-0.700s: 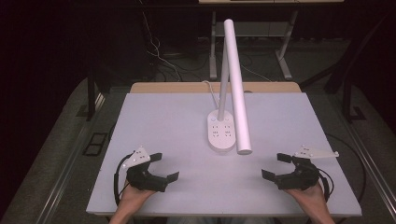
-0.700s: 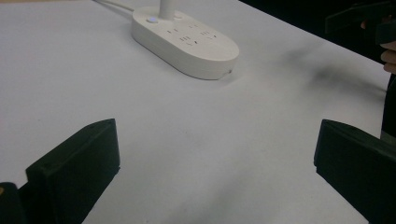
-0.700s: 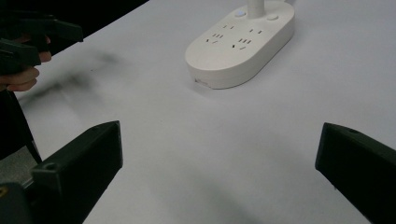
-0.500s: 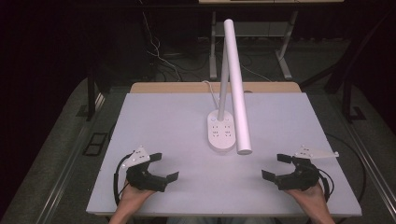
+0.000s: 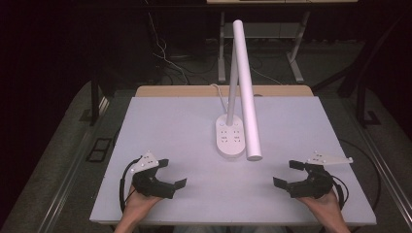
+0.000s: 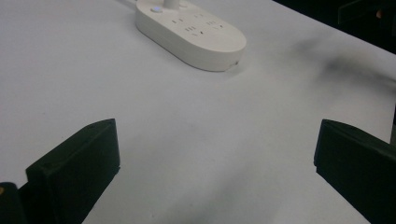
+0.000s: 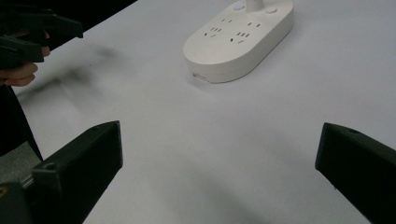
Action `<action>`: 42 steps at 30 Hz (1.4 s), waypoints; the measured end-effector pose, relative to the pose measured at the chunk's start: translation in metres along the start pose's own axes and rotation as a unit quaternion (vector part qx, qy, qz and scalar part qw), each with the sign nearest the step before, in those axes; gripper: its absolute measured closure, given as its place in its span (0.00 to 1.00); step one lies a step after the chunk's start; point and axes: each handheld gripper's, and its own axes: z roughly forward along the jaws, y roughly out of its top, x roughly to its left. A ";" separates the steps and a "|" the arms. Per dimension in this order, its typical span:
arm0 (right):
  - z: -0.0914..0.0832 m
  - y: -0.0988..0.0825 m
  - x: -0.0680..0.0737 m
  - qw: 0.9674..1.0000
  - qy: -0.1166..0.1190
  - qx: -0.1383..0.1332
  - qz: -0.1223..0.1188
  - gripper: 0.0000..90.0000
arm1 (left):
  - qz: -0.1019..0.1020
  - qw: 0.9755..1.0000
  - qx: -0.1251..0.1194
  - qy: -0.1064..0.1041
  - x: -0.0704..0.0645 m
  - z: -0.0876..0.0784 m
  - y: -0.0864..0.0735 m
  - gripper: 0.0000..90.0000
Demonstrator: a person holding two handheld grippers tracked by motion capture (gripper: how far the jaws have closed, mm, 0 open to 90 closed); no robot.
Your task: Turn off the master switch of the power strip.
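Resting at about 7 o'clock on the table, left claw held in a hand coming in from the near edge. Jaws apart, nothing between them, only bare table surface showing in the gap in the left gripper view. Grey three-cornered plate on top, black cable looped at its outer side.

Standing at the table's centre, slightly toward 12 o'clock, white desk lamp: oval base with socket slots on its top face, thin stem rising from the far end of the base, long white lamp bar slanting down from the top joint toward 6 o'clock, its lower end just beside the base's right edge. White cord running off the far edge at 12 o'clock. Same base seen at roughly 12 o'clock from the left claw and at about 1 o'clock from the right claw; well apart from both.

Resting at about 5 o'clock on the table, right claw, hand behind it. Jaws apart as well, pointing toward 9 o'clock, empty; bare table between them in the right gripper view. Grey plate jutting toward 3 o'clock.

Both claws near the front edge, well apart from each other, lamp between and beyond them.
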 end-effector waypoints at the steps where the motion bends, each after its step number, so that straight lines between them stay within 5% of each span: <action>1: 0.000 0.000 0.000 1.000 0.000 0.000 0.000 0.00 | 0.002 1.000 0.003 0.000 0.000 0.000 0.000 0.00; 27: 0.000 -0.003 0.000 1.000 0.002 0.016 -0.011 0.00 | 0.002 0.999 0.031 -0.015 0.001 0.008 0.022 0.00; 42: -0.001 -0.004 -0.001 1.000 0.003 0.016 -0.006 0.00 | 0.009 0.999 0.048 -0.024 0.004 0.016 0.054 0.00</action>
